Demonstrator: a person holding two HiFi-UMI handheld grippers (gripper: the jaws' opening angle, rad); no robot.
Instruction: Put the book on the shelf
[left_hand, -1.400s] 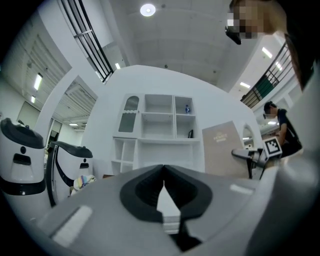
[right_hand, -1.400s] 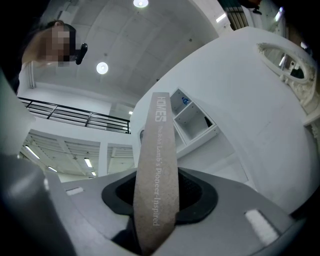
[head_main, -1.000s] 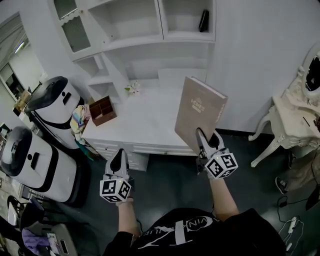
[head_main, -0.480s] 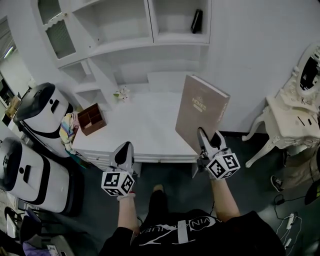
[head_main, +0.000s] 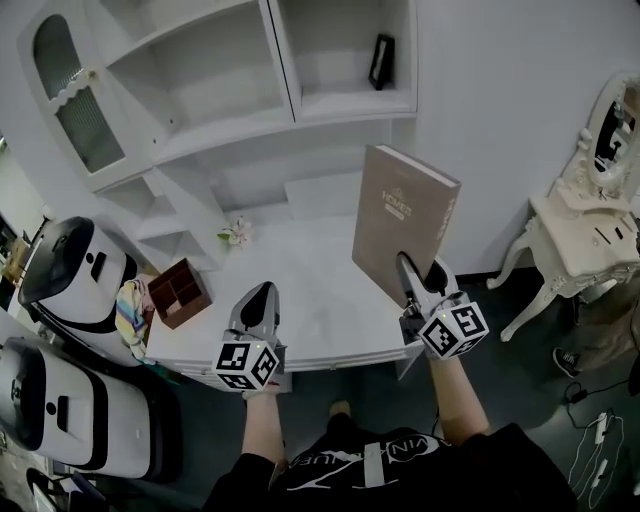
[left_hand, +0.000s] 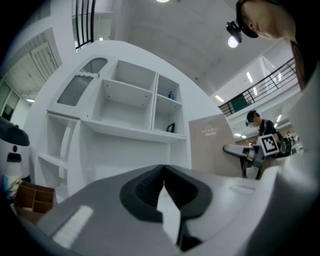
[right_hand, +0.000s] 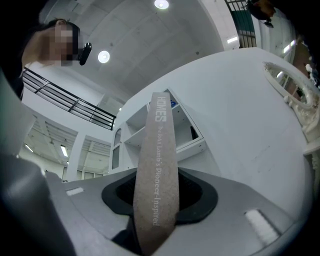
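A tall tan book (head_main: 402, 222) stands upright over the right end of the white desk (head_main: 310, 290), its lower edge in my right gripper (head_main: 406, 268), which is shut on it. In the right gripper view the book's spine (right_hand: 156, 170) rises between the dark pads (right_hand: 197, 195). My left gripper (head_main: 264, 296) hovers over the desk's front edge, shut and empty. Its own view shows the fingertips (left_hand: 150, 185) meeting. The white shelf unit (head_main: 230, 90) stands above the desk. The left gripper view shows that shelf unit (left_hand: 130, 107) ahead and the book (left_hand: 212, 147) to the right.
A small dark object (head_main: 380, 60) leans in the shelf's upper right compartment. A brown wooden organiser (head_main: 178, 292) and a small flower (head_main: 235, 233) sit on the desk's left. Two white machines (head_main: 70, 275) stand at the left, and an ornate white table (head_main: 575, 230) at the right.
Both grippers have moved forward and up towards the desk and shelf. The book has stayed upright in the right gripper, and the left has come over the desk's front edge.
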